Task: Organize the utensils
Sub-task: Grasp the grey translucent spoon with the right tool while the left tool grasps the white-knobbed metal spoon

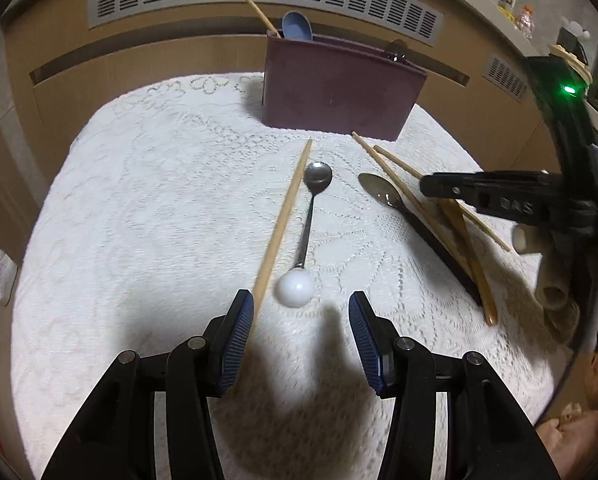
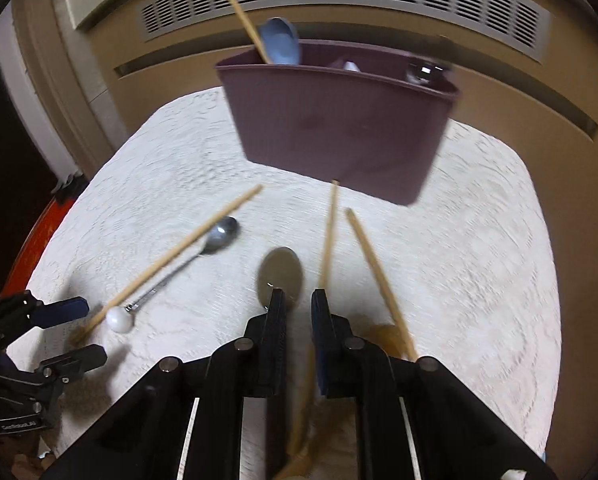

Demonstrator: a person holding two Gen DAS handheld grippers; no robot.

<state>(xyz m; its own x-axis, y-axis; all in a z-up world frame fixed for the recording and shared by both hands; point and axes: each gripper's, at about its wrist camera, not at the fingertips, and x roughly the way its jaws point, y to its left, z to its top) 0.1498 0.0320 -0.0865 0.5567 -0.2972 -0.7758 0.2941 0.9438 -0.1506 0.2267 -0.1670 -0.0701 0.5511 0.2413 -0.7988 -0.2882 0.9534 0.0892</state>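
Blue-padded fingers (image 1: 241, 332) of the left gripper (image 1: 301, 320) stand apart, tilted down over the lace-covered desk (image 1: 139, 220), straddling the near end of a wooden chopstick (image 1: 285, 220) and the white ball end of a steel spoon (image 1: 309, 224); neither pad presses on them. Right gripper (image 2: 297, 312) also points steeply down, its fingers drawn close around a chopstick (image 2: 327, 240), though blur hides whether they clamp it. Only the right wrist view shows the inside of the maroon holder (image 2: 339, 120), with a blue spoon (image 2: 281, 46) inside. Only the left wrist view shows the dark-handled spoon (image 1: 383, 194) whole.
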